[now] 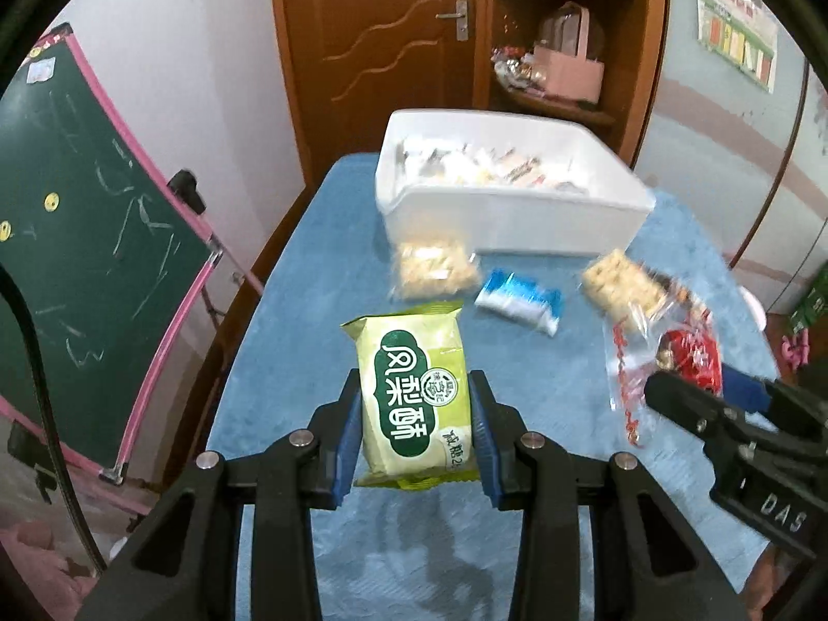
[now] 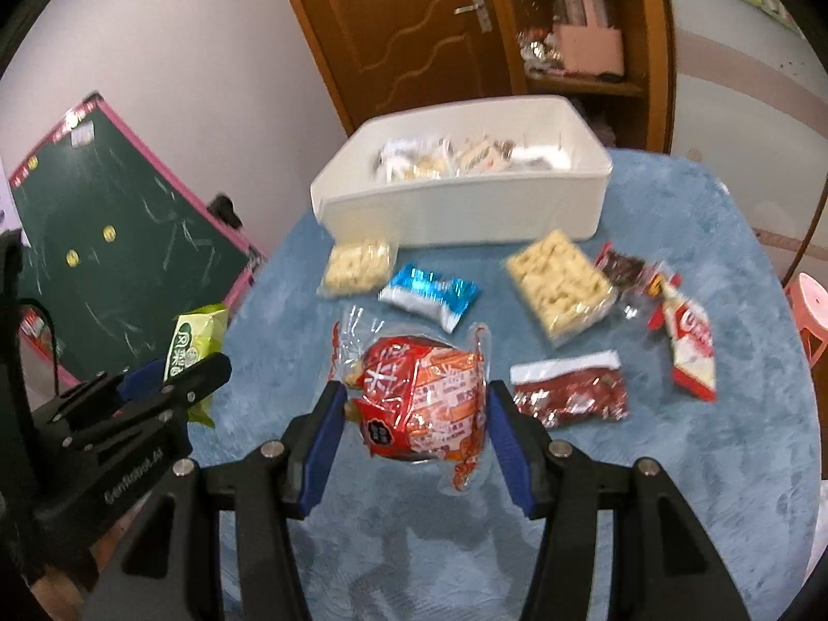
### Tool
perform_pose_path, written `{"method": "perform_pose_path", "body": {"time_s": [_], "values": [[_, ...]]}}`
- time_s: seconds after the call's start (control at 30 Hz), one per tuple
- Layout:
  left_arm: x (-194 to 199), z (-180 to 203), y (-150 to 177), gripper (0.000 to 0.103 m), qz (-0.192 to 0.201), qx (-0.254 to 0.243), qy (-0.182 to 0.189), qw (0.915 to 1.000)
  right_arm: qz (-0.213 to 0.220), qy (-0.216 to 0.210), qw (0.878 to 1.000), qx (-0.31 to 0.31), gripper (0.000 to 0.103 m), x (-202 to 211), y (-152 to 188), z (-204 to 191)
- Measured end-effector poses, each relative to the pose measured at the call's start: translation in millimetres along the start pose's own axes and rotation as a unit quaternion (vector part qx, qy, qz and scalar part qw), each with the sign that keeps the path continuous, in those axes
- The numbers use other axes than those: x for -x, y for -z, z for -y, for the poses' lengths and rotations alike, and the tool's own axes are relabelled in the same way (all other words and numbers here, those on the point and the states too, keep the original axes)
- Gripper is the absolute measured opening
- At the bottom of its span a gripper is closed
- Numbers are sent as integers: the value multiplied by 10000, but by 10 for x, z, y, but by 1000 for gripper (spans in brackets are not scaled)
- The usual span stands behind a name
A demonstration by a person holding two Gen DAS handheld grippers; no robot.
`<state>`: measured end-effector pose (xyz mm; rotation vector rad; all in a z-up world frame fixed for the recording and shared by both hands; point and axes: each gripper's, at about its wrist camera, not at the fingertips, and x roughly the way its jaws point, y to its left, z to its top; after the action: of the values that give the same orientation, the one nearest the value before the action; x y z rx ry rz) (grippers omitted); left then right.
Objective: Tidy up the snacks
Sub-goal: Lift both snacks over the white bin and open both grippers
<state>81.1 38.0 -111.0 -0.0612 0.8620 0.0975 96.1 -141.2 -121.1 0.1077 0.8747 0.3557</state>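
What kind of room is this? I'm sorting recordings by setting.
Most likely a room in a home, perhaps a child's corner: a chalkboard easel with a pink frame, a wooden door beside a corner shelf of household clutter, and a small table under a blue cloth.

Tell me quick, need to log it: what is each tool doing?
Left tool: closed on the green snack packet.
Right tool: closed on the red snack bag.

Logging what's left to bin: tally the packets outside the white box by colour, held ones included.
Green packet: 1
Blue packet: 1
Clear packs of pale snacks: 2
Red-orange packet: 1
Dark-red packets: 2
Red-and-white packet: 1
Total: 8
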Motion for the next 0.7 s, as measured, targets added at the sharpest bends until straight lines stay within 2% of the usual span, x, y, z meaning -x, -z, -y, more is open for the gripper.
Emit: {"method": "perform_pose_path", "body": {"time_s": [0.27,0.43,0.57,0.7], "values": [[213,204,-554,37,308,-226,313,9988,335,-95,9993,-166,55,170,-159,140],[263,296,-919,37,324,-383,597,9970,428,-48,9986,-305,55,175,-279,241],[293,345,-1166,37,473,-547,599,9956,488,64,9982,-349,55,172,-406,307],[329,397,-1409,37,664,-709,547,9938,789,249,9960,-337,55,257,-661,340]]}}
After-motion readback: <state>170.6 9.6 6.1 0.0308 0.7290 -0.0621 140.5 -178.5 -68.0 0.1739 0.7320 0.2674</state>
